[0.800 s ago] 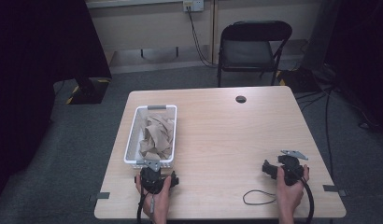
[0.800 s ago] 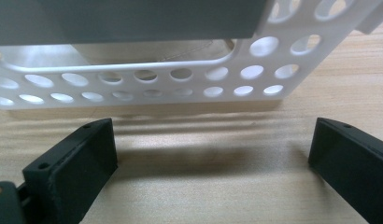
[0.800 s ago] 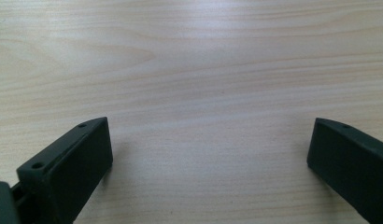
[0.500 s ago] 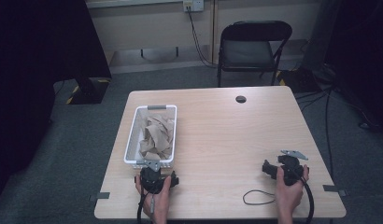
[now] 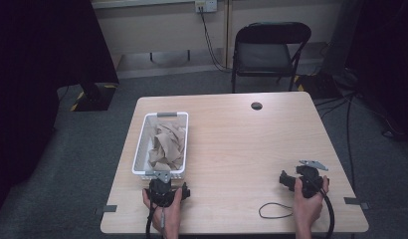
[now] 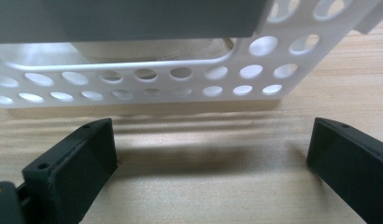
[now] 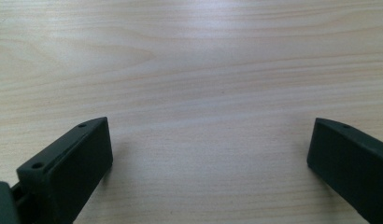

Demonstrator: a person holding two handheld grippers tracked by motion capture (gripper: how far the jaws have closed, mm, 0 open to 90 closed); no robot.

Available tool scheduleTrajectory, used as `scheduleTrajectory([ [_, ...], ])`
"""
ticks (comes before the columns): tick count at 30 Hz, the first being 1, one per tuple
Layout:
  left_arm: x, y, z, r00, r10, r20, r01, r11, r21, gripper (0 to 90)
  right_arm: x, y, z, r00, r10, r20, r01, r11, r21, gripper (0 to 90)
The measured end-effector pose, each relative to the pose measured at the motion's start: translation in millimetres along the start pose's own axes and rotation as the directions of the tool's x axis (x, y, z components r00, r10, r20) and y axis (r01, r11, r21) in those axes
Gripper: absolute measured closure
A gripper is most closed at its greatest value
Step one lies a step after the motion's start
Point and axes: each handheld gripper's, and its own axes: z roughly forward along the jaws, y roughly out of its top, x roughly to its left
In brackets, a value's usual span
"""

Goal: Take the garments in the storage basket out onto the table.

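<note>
Nothing has moved: both tools, left (image 5: pixel 163 186) and right (image 5: pixel 294 179), rest wide open, empty. The white perforated plastic basket (image 6: pixel 255 70) of crumpled tan cloths (image 5: pixel 167 144) looks light, rigid; grip its rim.

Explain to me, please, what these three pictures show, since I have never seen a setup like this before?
A person sits at a wooden table and holds a tool in each hand: a hand-held gripper with two black jaws. The high view looks down on the table from above. There the left hand-held gripper sits just in front of a white basket, and the right hand-held gripper rests on bare wood near a cable loop. The other two pictures come from a camera on each tool, looking along its jaws. The left one faces the basket's holed end wall; the right one faces plain tabletop. Both stand wide open and hold nothing. The basket holds crumpled tan cloth. A folding chair stands beyond the table.
</note>
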Motion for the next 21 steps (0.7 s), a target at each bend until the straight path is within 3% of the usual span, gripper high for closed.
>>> scheduleTrajectory([
  [7,2.6,-1.5,-2.4,0.9993,-0.011,0.036,0.012,0.9998,-0.018,2.6,0.0,0.0,0.0,1.0,0.0,0.0,0.0,1.0,0.0,0.0],
  [13,4.7,-2.9,-5.1,0.9992,-0.006,0.04,0.008,0.9989,-0.046,2.9,0.0,0.0,0.0,1.0,0.0,0.0,0.0,1.0,0.0,0.0],
  [21,8.4,-3.6,-12.3,0.9985,-0.01,0.054,0.016,0.9933,-0.114,3.1,0.0,0.0,0.0,1.0,0.0,0.0,0.0,1.0,0.0,0.0],
])
